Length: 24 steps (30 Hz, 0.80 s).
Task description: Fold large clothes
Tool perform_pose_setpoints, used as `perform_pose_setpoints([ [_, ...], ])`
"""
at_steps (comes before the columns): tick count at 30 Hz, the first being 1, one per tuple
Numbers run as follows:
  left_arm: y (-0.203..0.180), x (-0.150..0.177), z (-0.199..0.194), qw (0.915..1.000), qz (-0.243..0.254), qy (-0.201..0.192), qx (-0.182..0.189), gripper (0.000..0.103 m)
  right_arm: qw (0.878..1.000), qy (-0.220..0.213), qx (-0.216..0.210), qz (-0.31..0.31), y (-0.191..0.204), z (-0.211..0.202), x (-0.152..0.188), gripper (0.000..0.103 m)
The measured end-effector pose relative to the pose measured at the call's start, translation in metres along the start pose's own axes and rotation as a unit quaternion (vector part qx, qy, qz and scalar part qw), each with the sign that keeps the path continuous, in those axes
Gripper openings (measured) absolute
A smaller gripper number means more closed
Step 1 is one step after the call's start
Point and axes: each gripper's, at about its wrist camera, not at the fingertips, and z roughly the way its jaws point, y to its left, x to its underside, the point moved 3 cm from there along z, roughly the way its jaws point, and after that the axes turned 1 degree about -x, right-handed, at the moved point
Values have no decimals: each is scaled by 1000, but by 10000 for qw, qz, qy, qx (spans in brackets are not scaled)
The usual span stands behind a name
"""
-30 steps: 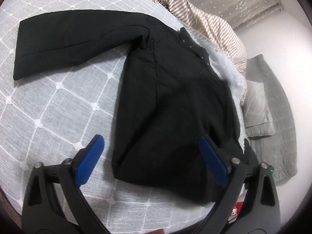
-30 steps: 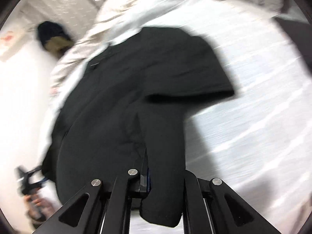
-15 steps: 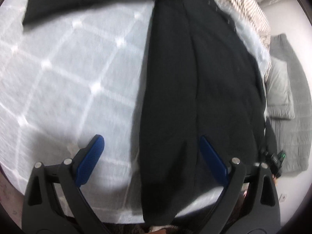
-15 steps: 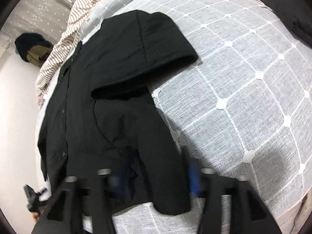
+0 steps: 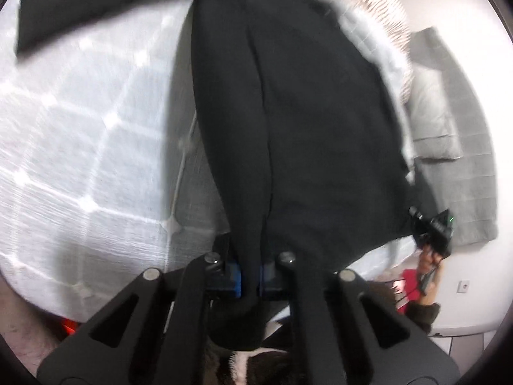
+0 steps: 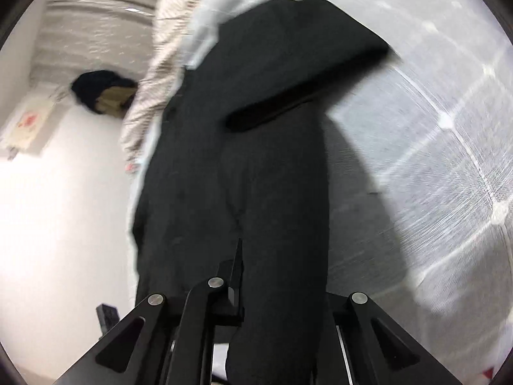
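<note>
**Kid:** Where is the coat [image 5: 320, 122] now?

**Helper:** It lies flat on the bed [image 5: 80, 147], on the white cover with the square lines. Its near edge hangs by the near side of the bed. One sleeve [image 5: 96, 9] sticks out to the far left. The other sleeve [image 6: 298, 73] is bent over on the right side.

**Kid:** Are both grabbers holding it?

**Helper:** Yes. The left hand-held gripper [image 5: 249, 277] has just snapped its jaws together, and a fold of the coat's bottom edge is pinched between its blue pads [image 5: 236, 276]. The right hand-held gripper [image 6: 256, 301] has just closed too. It looks pinched on the bottom edge on its side, but the dark cloth hides part of it.

**Kid:** What comes next?

**Helper:** I think the bottom edge gets lifted and carried up toward the collar, far away.

**Kid:** How do you do that well?

**Helper:** Lift both corners together, at the same height. Keep the edge pulled straight between them, not saggy. Go slowly, because the coat looks thick and heavy. It could slip out of a small pinch.

**Kid:** And the far left sleeve?

**Helper:** It could drag or bunch up, so watch it.
</note>
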Motion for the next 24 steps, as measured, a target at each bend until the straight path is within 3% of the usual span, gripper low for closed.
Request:
perform_pose_setpoints([
  [2,-2,-5,-33,9994,39,-325,116,7,9996,-98,-85,-265,18,-19,10,8],
  [5,2,-7,-56,9985,126,-530,-7,7,9984,-89,-203,-523,39,-32,23,8],
  [9,14,9,-42,9982,164,-321,-470,6,9976,206,129,-646,39,-23,42,8],
  [12,20,22,-9,9963,149,-9,-850,7,9916,449,951,-748,16,-6,64,8],
  [15,34,31,27,9882,408,330,-1437,10,9763,651,1833,-948,-8,19,74,14],
  [17,35,34,36,9857,501,270,-1586,14,9724,621,2030,-968,-13,28,75,14],
  [19,30,35,33,9847,604,156,-1630,20,9691,612,2168,-1007,-4,26,72,22],
  [20,27,33,27,9835,666,26,-1682,28,9645,604,2329,-1088,0,26,71,37],
  [21,26,29,20,9821,708,-72,-1746,44,9516,551,2740,-1281,7,23,69,58],
  [23,27,21,3,9795,707,-428,-1837,66,9245,255,3391,-1725,20,13,67,74],
  [24,36,12,-4,9792,679,-563,-1828,68,9126,35,3582,-1972,30,8,64,76],
])
